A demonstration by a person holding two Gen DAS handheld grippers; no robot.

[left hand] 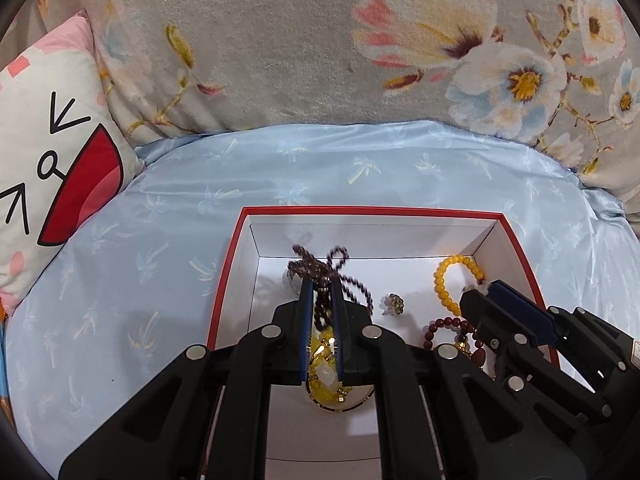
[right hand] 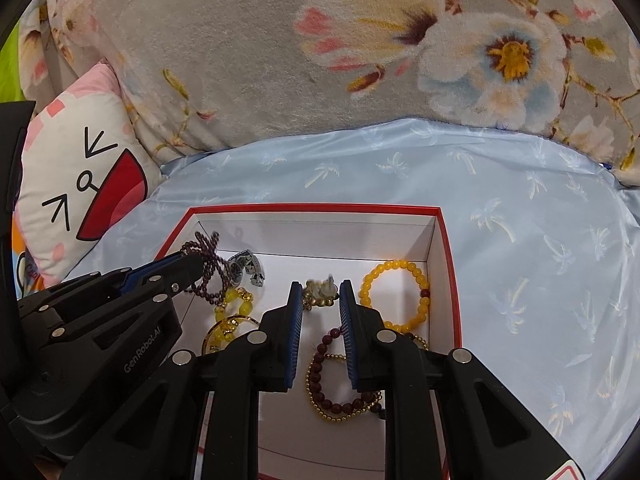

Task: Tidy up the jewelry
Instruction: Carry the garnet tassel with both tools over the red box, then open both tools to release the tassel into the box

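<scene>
Both grippers angled into box (left hand: 524, 256)

Left wrist view: set behind the left tongs (left hand: 322, 280), facing steeply down and forward, close over the red-rimmed box (left hand: 372, 211); right tongs (left hand: 486, 288) enter at the box's right side.

Right wrist view: same tilt and nearness, behind the right tongs (right hand: 320, 288); left tongs (right hand: 196, 258) at the box's (right hand: 316, 209) left.

Shared: box interior, blue sheet (left hand: 168, 216) and floral blanket (left hand: 280, 40) beyond the box.
</scene>
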